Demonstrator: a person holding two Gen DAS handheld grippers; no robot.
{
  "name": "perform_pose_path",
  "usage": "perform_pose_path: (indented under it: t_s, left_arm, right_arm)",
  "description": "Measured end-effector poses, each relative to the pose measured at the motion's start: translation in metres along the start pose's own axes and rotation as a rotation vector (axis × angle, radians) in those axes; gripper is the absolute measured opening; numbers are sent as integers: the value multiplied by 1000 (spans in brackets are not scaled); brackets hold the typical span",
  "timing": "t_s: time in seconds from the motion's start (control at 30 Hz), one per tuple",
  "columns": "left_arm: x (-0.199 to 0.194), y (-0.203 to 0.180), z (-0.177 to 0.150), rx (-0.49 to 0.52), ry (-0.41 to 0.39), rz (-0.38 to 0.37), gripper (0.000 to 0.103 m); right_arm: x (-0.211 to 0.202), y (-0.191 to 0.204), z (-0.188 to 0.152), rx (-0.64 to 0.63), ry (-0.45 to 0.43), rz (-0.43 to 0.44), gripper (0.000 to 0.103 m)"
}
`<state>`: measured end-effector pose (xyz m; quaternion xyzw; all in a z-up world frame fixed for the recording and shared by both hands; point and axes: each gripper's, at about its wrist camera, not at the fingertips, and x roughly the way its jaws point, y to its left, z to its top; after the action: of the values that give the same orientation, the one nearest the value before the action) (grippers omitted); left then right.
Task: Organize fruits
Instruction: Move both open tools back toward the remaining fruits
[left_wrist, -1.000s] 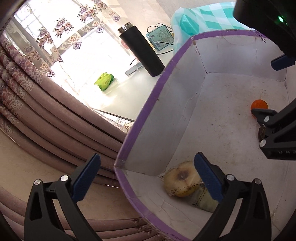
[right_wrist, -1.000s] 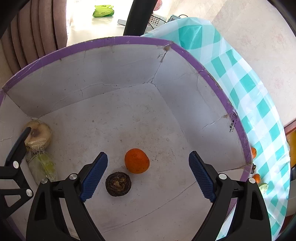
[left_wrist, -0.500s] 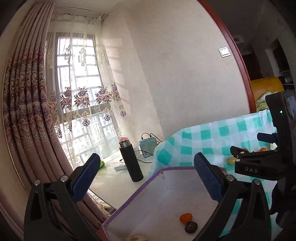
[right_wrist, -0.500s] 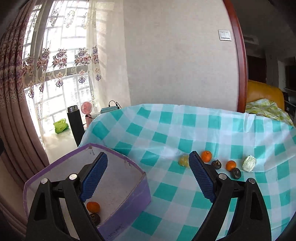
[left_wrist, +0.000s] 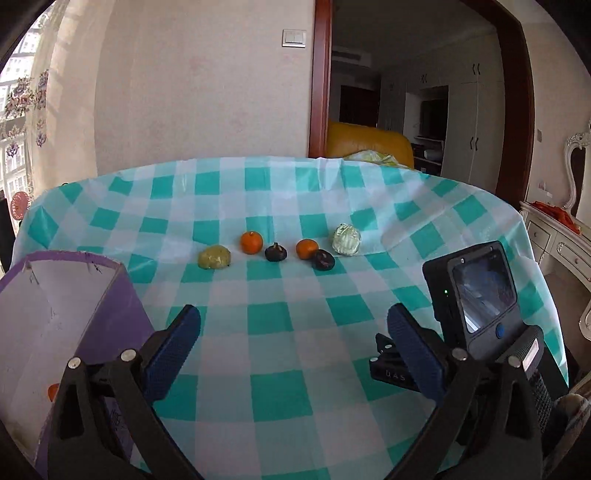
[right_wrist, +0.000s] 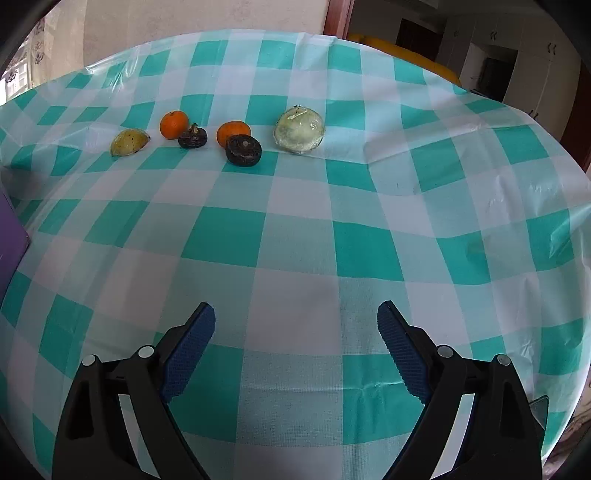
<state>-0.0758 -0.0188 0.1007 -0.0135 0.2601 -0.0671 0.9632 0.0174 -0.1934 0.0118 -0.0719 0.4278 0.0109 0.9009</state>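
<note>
Hovering wide and empty, your left tool (left_wrist: 291, 347) and right tool (right_wrist: 295, 339) face the fruit row (right_wrist: 218, 134) at twelve o'clock; the purple box (left_wrist: 74, 317) waits at nine o'clock to receive them.

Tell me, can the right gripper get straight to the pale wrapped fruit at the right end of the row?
Probably yes. The right gripper is open and empty, with only bare checked tablecloth between it and the wrapped fruit. The dark fruit sits off to the left, apart from it.
</note>
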Motion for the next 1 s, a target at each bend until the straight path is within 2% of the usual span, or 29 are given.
perform_pose_path:
  t_s: [0.13, 0.2, 0.3, 0.53, 1.0]
  left_arm:
    - [48, 11, -20, -58, 132, 5, 101]
    - [58, 10, -28, -58, 164, 12, 101]
    - [64, 6, -33, -38, 176, 25, 101]
    - [67, 5, -35, -19, 183, 20, 101]
    - [63, 20, -36, -75, 186, 0, 101]
  right_arm:
    - [3, -2, 1, 10, 8, 46, 87]
    - [6, 0, 1, 5, 28, 79, 87]
    - [8, -6, -1, 47, 33, 135, 88]
    - [8, -4, -1, 42, 32, 132, 88]
    - [8, -4, -1, 43, 32, 132, 88]
